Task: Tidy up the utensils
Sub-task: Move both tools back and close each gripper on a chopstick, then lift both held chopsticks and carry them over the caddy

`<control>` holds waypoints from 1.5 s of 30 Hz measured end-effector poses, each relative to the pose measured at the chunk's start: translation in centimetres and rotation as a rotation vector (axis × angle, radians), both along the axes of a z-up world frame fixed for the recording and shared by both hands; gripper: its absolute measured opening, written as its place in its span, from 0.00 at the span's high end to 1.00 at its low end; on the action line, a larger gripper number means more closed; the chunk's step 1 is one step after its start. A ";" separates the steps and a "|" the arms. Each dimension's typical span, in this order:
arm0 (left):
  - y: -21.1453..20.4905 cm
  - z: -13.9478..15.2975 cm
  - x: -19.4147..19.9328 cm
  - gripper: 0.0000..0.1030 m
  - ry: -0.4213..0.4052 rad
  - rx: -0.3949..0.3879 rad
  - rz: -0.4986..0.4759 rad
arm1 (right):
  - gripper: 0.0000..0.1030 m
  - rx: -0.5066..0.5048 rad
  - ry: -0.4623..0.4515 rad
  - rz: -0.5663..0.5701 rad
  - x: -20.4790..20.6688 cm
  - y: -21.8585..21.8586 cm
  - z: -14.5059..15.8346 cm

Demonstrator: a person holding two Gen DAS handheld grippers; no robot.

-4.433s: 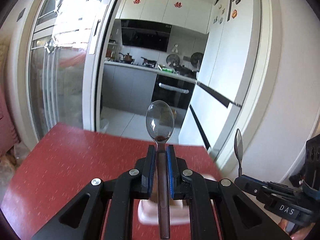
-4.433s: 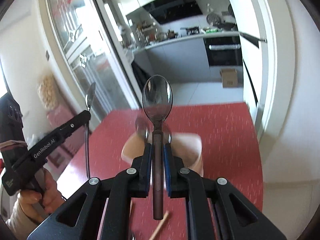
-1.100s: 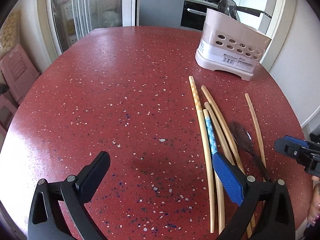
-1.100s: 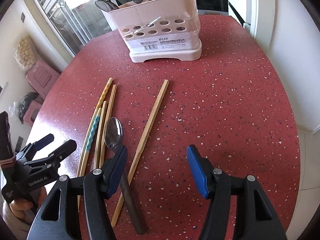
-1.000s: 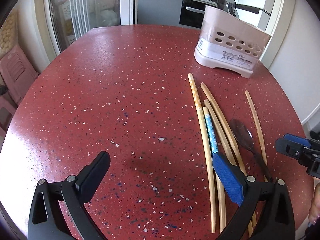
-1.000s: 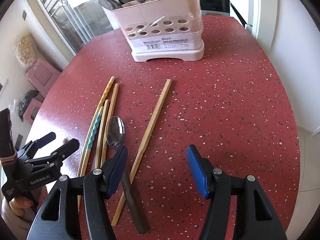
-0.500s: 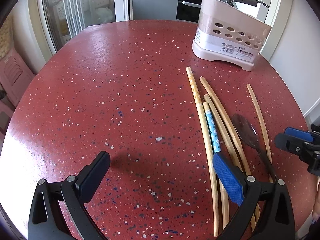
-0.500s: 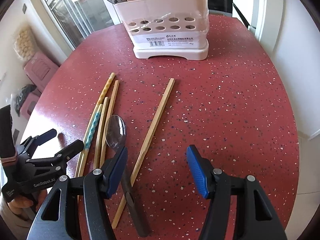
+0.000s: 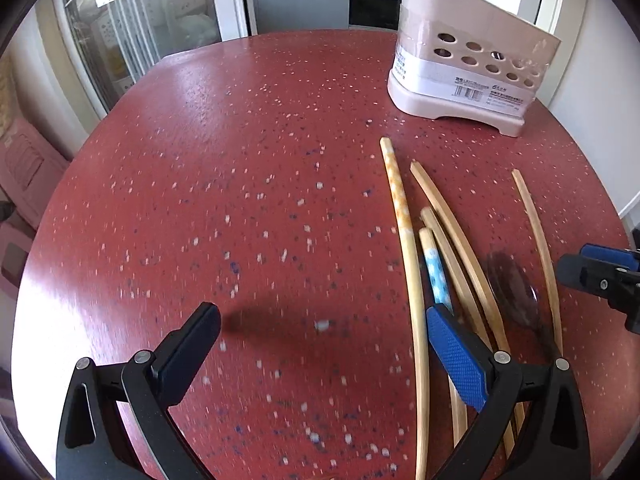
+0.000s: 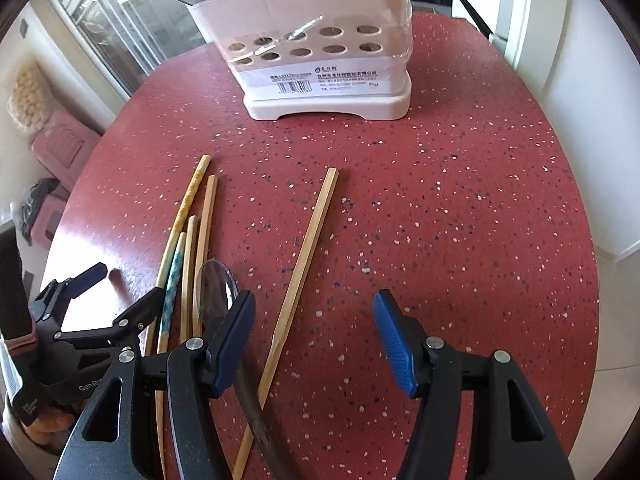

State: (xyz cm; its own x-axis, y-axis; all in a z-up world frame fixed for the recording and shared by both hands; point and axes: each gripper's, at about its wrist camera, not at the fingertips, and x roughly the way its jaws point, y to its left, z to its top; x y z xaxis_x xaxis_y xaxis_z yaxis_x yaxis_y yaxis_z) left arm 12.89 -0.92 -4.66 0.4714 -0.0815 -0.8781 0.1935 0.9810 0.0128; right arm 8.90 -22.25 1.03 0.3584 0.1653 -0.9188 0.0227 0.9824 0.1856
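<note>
Left gripper (image 10: 116,296) lower left: jaws apart, empty. Chopsticks (image 10: 188,236) and spoon (image 10: 214,288) lie loose mid-surface. Right gripper (image 10: 314,336) lower centre: apart, empty. Spoons held seconds ago now stand in the holder (image 10: 320,48), top. Both hands moved in; next pick pending.

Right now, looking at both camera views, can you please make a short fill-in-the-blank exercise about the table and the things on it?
1. The table top is dark ____ with pale specks.
2. The holder standing at the far side already has ____ in it.
3. One spoon lies on the table beside the ____.
4. Both the left hand-held gripper and the right hand-held gripper are ____ and hold nothing.

Missing words: red; spoons; chopsticks; open
</note>
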 end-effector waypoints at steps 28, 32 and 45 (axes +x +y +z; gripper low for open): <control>-5.6 1.8 1.3 0.64 0.058 0.049 -0.277 | 0.94 -0.042 0.172 0.111 3.5 3.1 -0.1; -4.1 2.7 -0.1 0.64 -0.010 -0.001 -0.229 | 0.94 0.002 0.082 0.103 1.9 2.2 0.9; 0.3 10.9 -2.2 0.64 -0.278 -0.222 -0.051 | 0.94 0.046 -0.304 0.093 -2.4 0.0 8.2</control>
